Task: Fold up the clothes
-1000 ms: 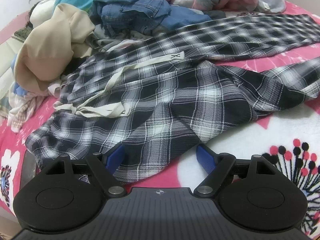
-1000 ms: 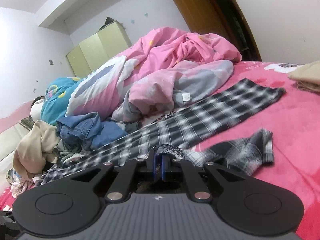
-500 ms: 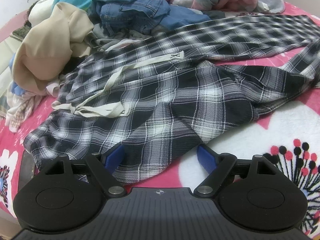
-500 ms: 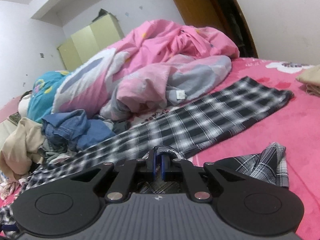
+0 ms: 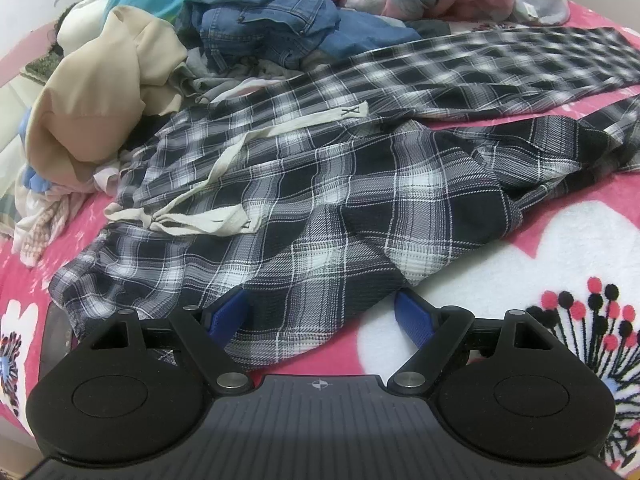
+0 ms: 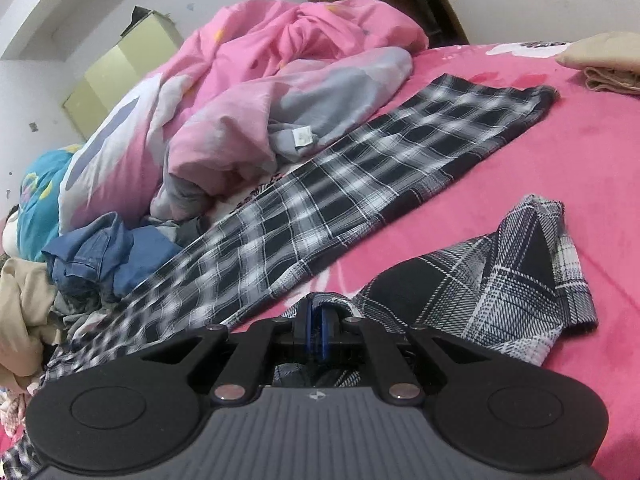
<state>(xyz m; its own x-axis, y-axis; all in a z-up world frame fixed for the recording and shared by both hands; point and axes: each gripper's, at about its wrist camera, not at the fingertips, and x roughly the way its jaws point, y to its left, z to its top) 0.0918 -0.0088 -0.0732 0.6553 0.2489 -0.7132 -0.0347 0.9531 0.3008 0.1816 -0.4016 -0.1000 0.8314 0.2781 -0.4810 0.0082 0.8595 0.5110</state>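
Note:
Black-and-white plaid trousers [image 5: 320,200] with a cream drawstring [image 5: 224,160] lie spread on the pink bedspread [image 6: 560,152]. My left gripper [image 5: 320,314] hovers low at their near edge, open wide, with a flap of the plaid cloth lying between its blue pads [image 5: 412,316]. The far leg [image 6: 360,184] stretches flat toward the duvet. My right gripper [image 6: 318,332] is shut on a pinch of the near leg [image 6: 500,288], whose crumpled hem lies to its right.
A heap of clothes sits at the left: blue denim [image 5: 272,28] and a beige garment [image 5: 100,92]. A pink and grey duvet [image 6: 260,60] is bunched behind the trousers. Folded beige cloth [image 6: 604,64] lies at the far right. A pale wardrobe [image 6: 120,80] stands by the wall.
My right gripper has sunk and shifted sideways, keeping its hold on the near leg, which is now drawn out further to the right. The left gripper has stayed put.

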